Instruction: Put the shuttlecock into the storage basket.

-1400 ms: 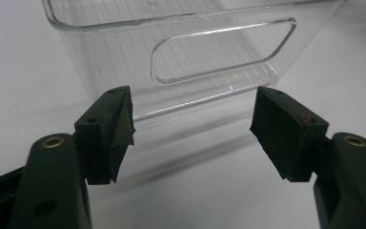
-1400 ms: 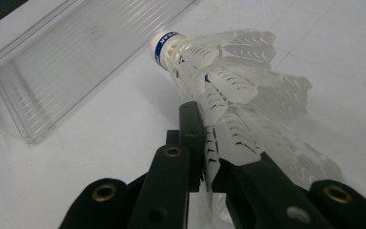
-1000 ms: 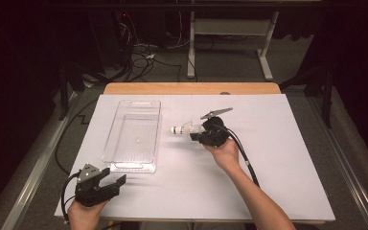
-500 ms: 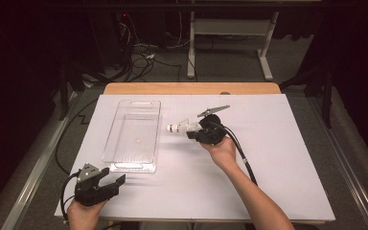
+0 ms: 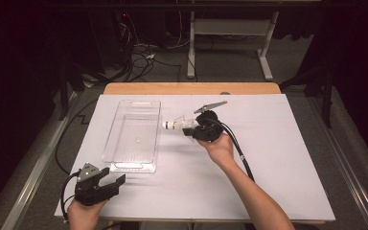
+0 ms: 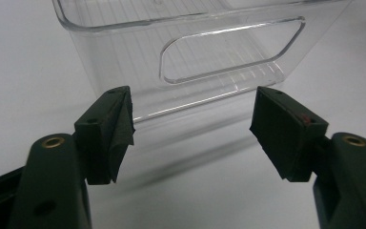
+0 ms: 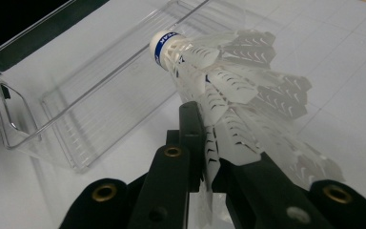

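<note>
right gripper (image 5: 188, 128), jaws clenched on a shuttlecock (image 7: 219, 81), carries it toward the clear bin (image 5: 133, 135); next, release over it; left gripper (image 5: 112, 183) waits, jaws released.

The bin's (image 6: 186, 57) far end is cut off at the top; lettering on the shuttlecock's (image 7: 209, 81) blue band too small to read

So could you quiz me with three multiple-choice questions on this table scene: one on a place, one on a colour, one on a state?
1. Where is the clear bin?
A. left of the shuttlecock
B. right of it
C. under the table

2. What colour is the band on the shuttlecock's cork?
A. red
B. blue
C. green

3. How is the left gripper?
A. shut on the bin
C. holding the shuttlecock
B. open, holding nothing

Answers: 1 A, the high view shows it; 2 B, seen from the right gripper; 3 B, its jaws stand apart.
</note>
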